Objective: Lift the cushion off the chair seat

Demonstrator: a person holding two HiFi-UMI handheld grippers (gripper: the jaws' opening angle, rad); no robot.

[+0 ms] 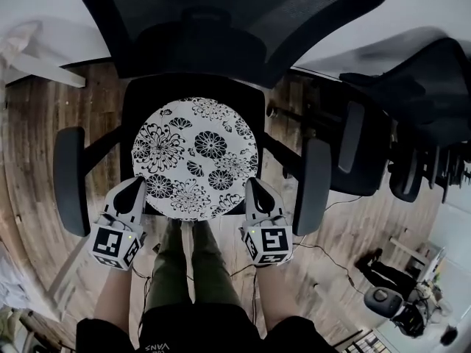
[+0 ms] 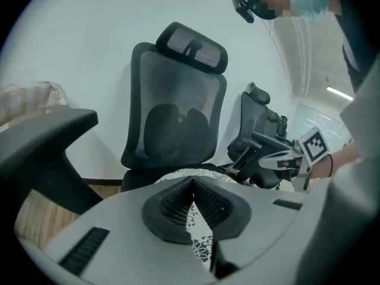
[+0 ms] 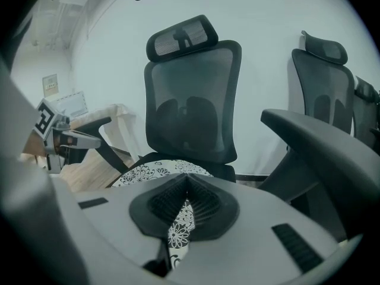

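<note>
A round white cushion (image 1: 195, 157) with a black flower print lies flat on the black chair seat (image 1: 136, 101). My left gripper (image 1: 138, 186) is at the cushion's near left edge and my right gripper (image 1: 252, 186) at its near right edge. Both point toward the chair's backrest (image 1: 221, 13). In the left gripper view the jaws (image 2: 193, 180) are shut tip to tip, and the cushion (image 2: 200, 245) shows through the gap beneath them. The right gripper (image 3: 187, 177) looks the same, with the cushion (image 3: 148, 172) just ahead. I cannot tell whether either touches the cushion.
The chair's armrests (image 1: 68, 179) (image 1: 313, 186) flank both grippers closely. A second black office chair (image 1: 412, 116) stands to the right. The person's legs (image 1: 184, 271) are in front of the seat. Cables run over the wooden floor (image 1: 346, 226). A white wall is behind the chair.
</note>
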